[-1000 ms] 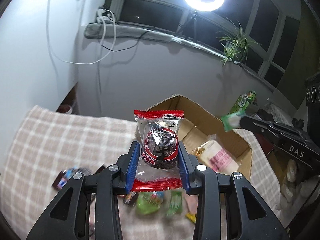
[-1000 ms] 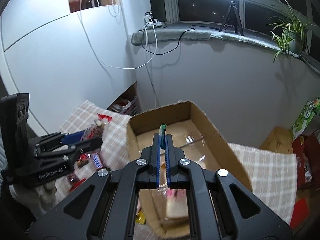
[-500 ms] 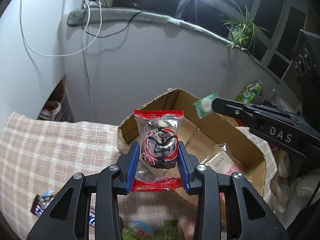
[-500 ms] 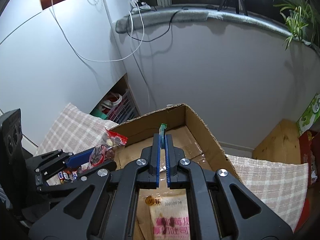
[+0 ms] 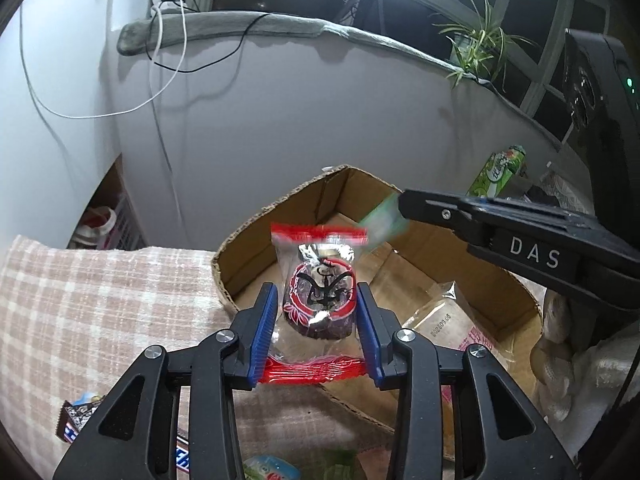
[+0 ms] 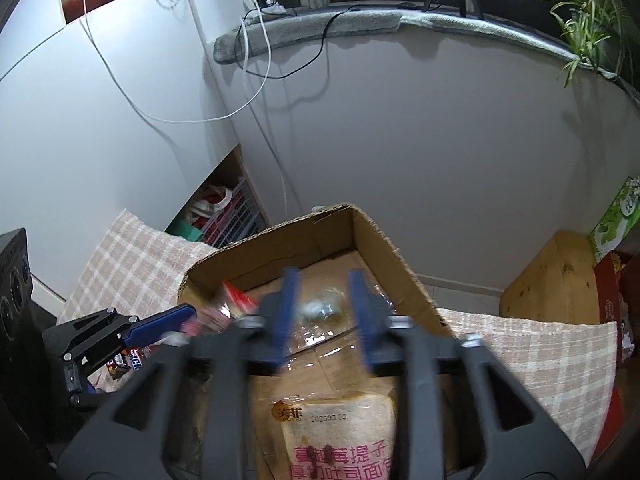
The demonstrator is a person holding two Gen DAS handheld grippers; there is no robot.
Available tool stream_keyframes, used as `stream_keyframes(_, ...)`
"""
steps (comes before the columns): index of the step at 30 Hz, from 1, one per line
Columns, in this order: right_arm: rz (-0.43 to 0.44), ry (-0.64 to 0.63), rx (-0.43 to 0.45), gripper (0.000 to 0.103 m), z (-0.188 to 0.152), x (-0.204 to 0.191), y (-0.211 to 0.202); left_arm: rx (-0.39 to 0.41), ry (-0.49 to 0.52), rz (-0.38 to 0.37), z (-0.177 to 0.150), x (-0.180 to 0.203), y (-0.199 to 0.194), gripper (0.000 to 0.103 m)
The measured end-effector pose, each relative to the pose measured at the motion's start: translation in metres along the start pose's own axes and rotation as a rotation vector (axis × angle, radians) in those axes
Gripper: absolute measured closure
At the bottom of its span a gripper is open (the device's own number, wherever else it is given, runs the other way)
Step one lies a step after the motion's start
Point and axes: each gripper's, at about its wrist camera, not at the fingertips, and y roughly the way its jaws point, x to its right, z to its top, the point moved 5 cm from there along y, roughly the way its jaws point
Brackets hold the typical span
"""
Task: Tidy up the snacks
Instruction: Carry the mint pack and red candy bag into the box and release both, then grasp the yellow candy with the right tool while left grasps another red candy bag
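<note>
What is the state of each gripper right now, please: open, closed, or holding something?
Left gripper: jaws opening; the red-edged snack packet is between the pads.
Right gripper: jaws opening, nothing gripped; a small green packet is dropping.

I read "DAS" on the right gripper over the box. Bread bag inside the box: "202509.05" plus Chinese print. Other labels too blurred.
</note>
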Motion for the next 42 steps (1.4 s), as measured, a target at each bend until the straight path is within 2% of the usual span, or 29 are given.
stream_keyframes(4, -0.004, 0.006, 0.011, 0.051, -0.001, 0.003, -0.007, 0.007, -0.002, 0.009, 0.001, 0.002, -0.001, 0.052)
stream_keyframes(12, 0.009, 0.008, 0.038, 0.051, -0.008, -0.002, -0.033, 0.038, -0.021, 0.008, 0.004, -0.005, -0.023, 0.052)
stream_keyframes(18, 0.041, -0.037, 0.073, 0.051, -0.024, -0.028, -0.071, 0.093, -0.045, 0.009, 0.002, -0.019, -0.064, 0.052)
stream_keyframes(24, 0.078, -0.092, 0.096, 0.05, -0.059, -0.063, -0.11, 0.145, -0.06, 0.018, -0.011, -0.036, -0.111, 0.052)
stream_keyframes(26, 0.093, -0.107, 0.098, 0.043, -0.074, -0.072, -0.12, 0.161, -0.065, 0.024, -0.019, -0.044, -0.127, 0.051)
stream_keyframes(30, 0.105, -0.135, 0.095, 0.04, -0.103, -0.085, -0.133, 0.19, -0.094, 0.042, -0.036, -0.065, -0.155, 0.052)
stream_keyframes(37, 0.138, -0.128, 0.034, 0.037, -0.152, -0.096, -0.127, 0.182, -0.161, 0.068, -0.077, -0.099, -0.179, 0.051)
stream_keyframes(40, 0.127, -0.113, 0.009, 0.036, -0.173, -0.096, -0.119, 0.168, -0.185, 0.083, -0.097, -0.107, -0.18, 0.044)
stream_keyframes(42, 0.121, -0.1, -0.019, 0.036, -0.187, -0.094, -0.111, 0.149, -0.203, 0.076, -0.112, -0.111, -0.177, 0.043)
